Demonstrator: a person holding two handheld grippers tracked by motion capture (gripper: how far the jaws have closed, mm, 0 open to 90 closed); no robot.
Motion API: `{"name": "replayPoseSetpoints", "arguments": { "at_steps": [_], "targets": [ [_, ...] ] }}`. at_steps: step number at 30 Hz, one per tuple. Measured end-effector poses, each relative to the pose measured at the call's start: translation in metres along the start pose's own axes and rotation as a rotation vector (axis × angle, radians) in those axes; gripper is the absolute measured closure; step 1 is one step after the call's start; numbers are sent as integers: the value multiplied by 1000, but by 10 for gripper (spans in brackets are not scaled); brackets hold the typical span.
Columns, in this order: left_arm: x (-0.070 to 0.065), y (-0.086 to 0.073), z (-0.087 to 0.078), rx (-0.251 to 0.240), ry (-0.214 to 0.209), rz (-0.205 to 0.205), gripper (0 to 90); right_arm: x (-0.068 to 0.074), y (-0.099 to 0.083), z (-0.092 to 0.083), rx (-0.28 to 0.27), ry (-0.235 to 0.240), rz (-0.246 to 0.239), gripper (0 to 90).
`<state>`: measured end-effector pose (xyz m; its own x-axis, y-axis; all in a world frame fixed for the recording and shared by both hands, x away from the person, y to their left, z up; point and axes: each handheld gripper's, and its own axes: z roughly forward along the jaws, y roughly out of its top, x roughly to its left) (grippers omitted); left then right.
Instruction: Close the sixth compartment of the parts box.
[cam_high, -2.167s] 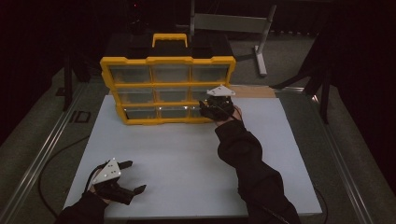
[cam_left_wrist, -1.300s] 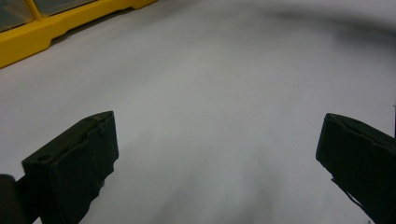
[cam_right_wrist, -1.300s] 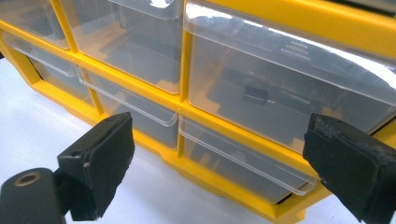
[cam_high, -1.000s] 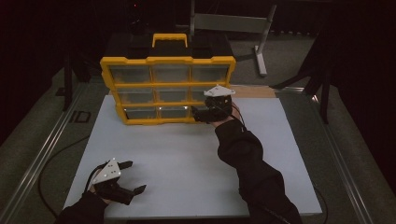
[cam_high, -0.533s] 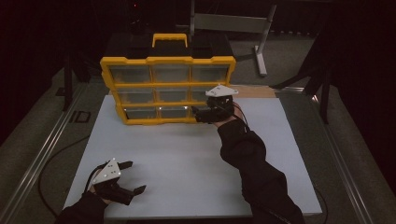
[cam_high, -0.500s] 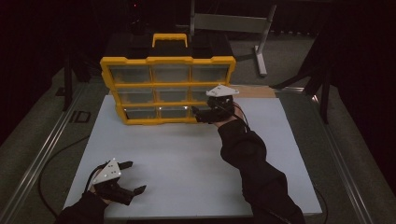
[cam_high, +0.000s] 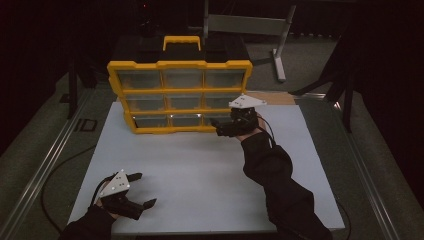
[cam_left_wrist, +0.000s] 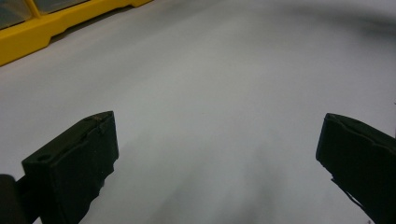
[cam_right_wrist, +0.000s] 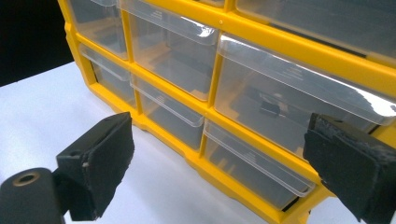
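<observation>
Now | R gripper (cam_high: 220, 127) spread, by yellow plastic organizer (cam_high: 180, 95) w/ clear rectangular drawers | L gripper (cam_high: 140, 190) spread, matte white tabletop (cam_high: 200, 170)

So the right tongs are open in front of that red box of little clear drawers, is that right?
Nearly. The right tongs are open in front of the drawer box, but the box is yellow, not red. The right gripper view shows its yellow frame around the clear drawers.
</observation>
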<state>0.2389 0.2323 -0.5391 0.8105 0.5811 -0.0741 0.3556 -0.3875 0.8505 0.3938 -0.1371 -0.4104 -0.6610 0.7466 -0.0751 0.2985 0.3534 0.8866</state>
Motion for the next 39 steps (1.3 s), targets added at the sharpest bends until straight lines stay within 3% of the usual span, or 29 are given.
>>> {"name": "replayPoseSetpoints", "arguments": {
  "at_steps": [24,39],
  "targets": [
    [0,0,0,-2,2,3,0,-5,-25,-27,-1,16,5,88],
    [-1,0,0,-1,3,3,0,-11,-56,-41,22,23,-7,88]
  ]
}}
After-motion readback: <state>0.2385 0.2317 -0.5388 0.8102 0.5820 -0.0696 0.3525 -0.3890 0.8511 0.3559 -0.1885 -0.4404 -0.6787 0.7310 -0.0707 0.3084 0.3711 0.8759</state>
